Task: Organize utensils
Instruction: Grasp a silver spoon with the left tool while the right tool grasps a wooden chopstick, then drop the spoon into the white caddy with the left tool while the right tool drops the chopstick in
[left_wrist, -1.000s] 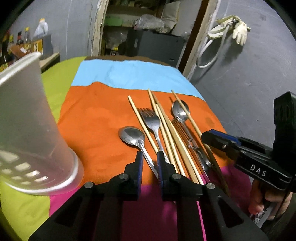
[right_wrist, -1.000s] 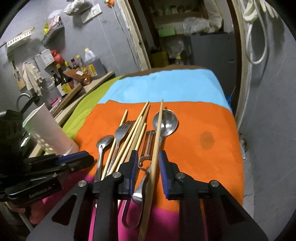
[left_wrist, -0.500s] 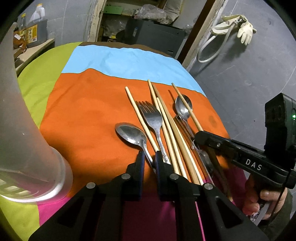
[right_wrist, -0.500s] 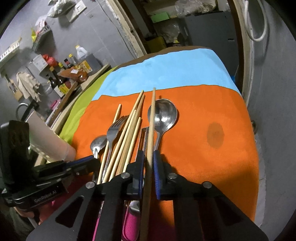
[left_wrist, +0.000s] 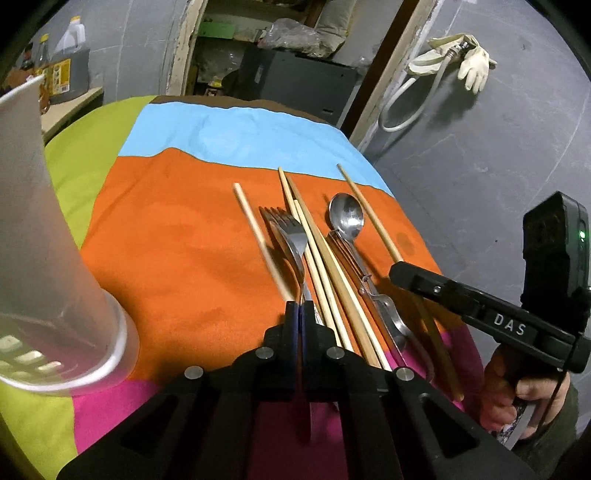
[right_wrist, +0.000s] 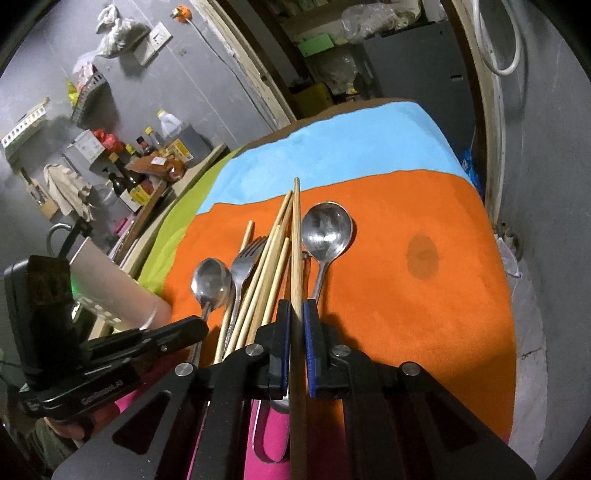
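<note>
Left wrist view: the left claw (left_wrist: 300, 314) is seen with its jaws just closed all the way, the pads pressed on a thin metal handle. Which utensil this handle belongs to cannot be told here, as the fork (left_wrist: 286, 229) ahead of the pads is blurred. A white cup (left_wrist: 44, 240) stands at the left on the cloth-covered surface (left_wrist: 166, 240). To the right, the right claw (left_wrist: 399, 271) is held by a hand (left_wrist: 517, 398), and a chopstick (left_wrist: 373, 218) runs out from its tip over the orange cloth. More chopsticks and a big spoon (left_wrist: 347, 216) lie between the two claws.

Right wrist view: the right claw (right_wrist: 295, 314) is clamped on the chopstick (right_wrist: 295, 240), with only the stick's width left between the pads. The big spoon (right_wrist: 325, 229) lies just right of it. At the left, the small spoon (right_wrist: 210, 280) is seen with its handle running into the tip of the left claw (right_wrist: 201, 326). The fork (right_wrist: 247, 258) lies just beside that spoon.
</note>
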